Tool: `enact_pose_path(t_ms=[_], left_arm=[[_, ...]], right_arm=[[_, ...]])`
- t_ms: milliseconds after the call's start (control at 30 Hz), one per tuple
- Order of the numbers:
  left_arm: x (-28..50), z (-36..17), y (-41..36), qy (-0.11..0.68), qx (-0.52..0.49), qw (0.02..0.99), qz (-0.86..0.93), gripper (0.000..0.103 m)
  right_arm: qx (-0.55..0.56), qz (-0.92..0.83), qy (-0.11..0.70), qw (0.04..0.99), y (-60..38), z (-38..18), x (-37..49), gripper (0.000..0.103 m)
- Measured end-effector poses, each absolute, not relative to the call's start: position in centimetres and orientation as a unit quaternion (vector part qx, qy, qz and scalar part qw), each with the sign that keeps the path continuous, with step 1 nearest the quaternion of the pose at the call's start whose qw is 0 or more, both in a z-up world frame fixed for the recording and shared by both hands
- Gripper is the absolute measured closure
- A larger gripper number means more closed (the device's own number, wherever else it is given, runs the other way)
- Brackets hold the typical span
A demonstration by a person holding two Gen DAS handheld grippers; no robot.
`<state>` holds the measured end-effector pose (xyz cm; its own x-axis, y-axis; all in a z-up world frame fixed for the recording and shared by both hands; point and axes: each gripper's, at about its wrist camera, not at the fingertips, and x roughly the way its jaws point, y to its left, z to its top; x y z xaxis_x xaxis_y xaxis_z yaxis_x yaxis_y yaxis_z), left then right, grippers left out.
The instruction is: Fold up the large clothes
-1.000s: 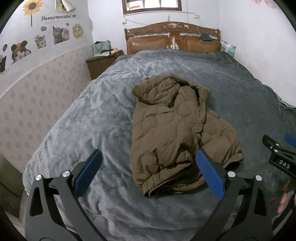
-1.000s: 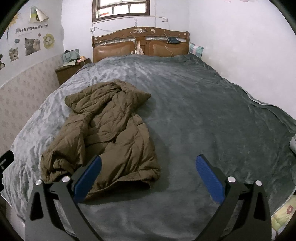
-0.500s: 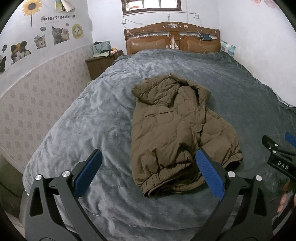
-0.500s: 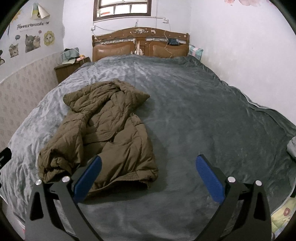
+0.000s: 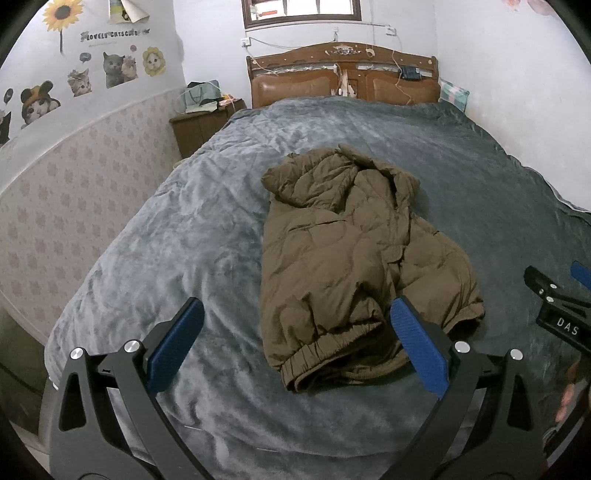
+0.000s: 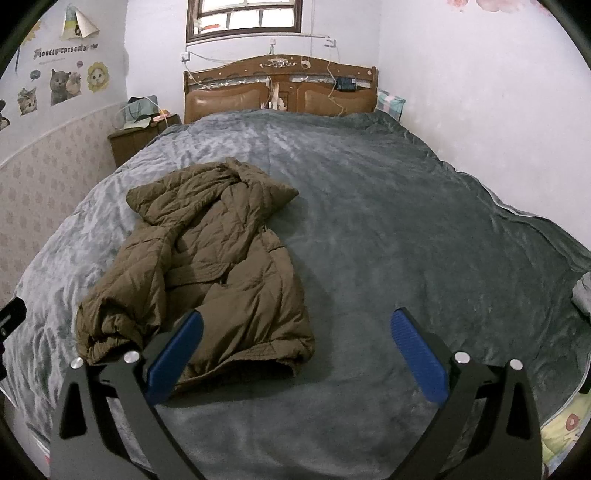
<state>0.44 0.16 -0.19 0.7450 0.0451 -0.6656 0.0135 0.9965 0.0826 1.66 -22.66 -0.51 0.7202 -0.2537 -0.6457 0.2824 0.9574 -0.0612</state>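
My left hand-held gripper (image 5: 295,347) hangs spread wide and empty above the jacket's hem. My right hand-held gripper (image 6: 295,350) gapes empty too; the brown quilted jacket (image 5: 354,266) lies crumpled on the grey bed (image 5: 177,236).

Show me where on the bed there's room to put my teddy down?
Bare blanket lies between the brown jacket and the right-hand wall, and between the jacket and the headboard. The jacket's side nearer the sticker wall is more crowded.

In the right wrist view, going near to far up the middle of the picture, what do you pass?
right gripper → grey blanket → wooden headboard → window
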Motion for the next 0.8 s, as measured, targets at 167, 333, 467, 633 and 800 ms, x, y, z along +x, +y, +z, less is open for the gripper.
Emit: enact_pose_path(t_ms=[167, 333, 467, 633, 800], left_arm=[[0.3, -0.34, 0.08, 0.359, 0.038, 0.933, 0.008, 0.003], [0.21, -0.36, -0.08, 0.358, 0.04, 0.933, 0.007, 0.003], [0.22, -0.37, -0.18, 0.357, 0.043, 0.933, 0.005, 0.003], [0.32, -0.42, -0.24, 0.358, 0.043, 0.933, 0.003, 0.003], [0.36, -0.43, -0.27, 0.358, 0.043, 0.933, 0.004, 0.003]], right_arm=[[0.02, -0.145, 0.344, 0.927, -22.65, -0.49, 1.66, 0.001], [0.021, -0.145, 0.345, 0.927, -22.73, -0.48, 1.63, 0.001], [0.02, -0.147, 0.345, 0.927, -22.73, -0.39, 1.59, 0.001], [0.021, -0.147, 0.344, 0.927, -22.95, -0.15, 1.58, 0.002], [0.019, -0.148, 0.345, 0.927, -22.83, -0.15, 1.6, 0.001]])
